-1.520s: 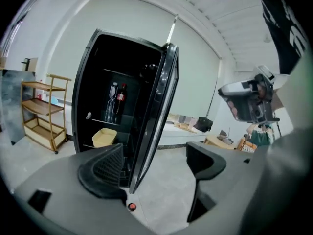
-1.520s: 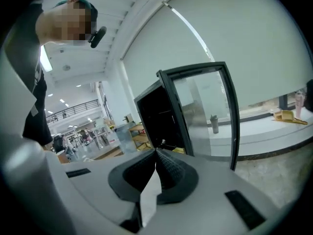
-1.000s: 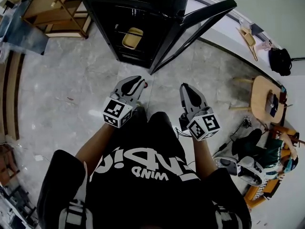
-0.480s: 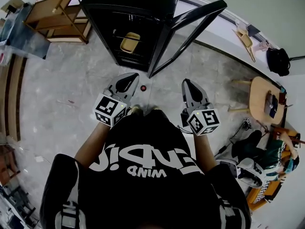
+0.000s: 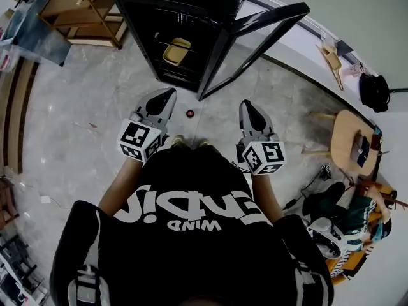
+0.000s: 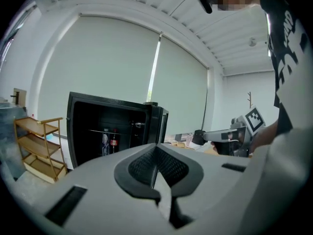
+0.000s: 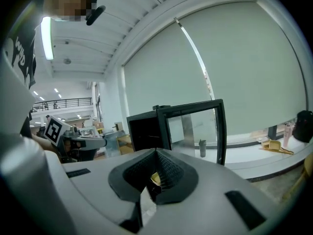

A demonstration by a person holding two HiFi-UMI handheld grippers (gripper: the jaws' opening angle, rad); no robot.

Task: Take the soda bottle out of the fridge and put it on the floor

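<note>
The soda bottle [image 5: 189,113] stands on the grey floor in front of the open black fridge [image 5: 185,18]; from above only its red cap shows. My left gripper [image 5: 168,95] hangs just left of the bottle, shut and empty, not touching it. My right gripper [image 5: 247,104] is to the bottle's right, shut with nothing held. In the left gripper view the pads [image 6: 168,166] meet, and beyond them a red-labelled bottle [image 6: 114,142] and a clear one stand on a shelf in the fridge [image 6: 88,131]. The right gripper view shows the fridge door [image 7: 195,131] swung open.
A yellow thing [image 5: 176,50] lies on a fridge shelf. The glass door [image 5: 255,37] juts out to the right. A wooden rack [image 5: 83,11] stands left of the fridge. A round wooden table [image 5: 354,146] and bags crowd the right side. The person's torso fills the lower view.
The left gripper has closed its jaws and drawn back to the left, away from the bottle. The bottle stays standing on the floor. Both grippers sit slightly higher in the view.
</note>
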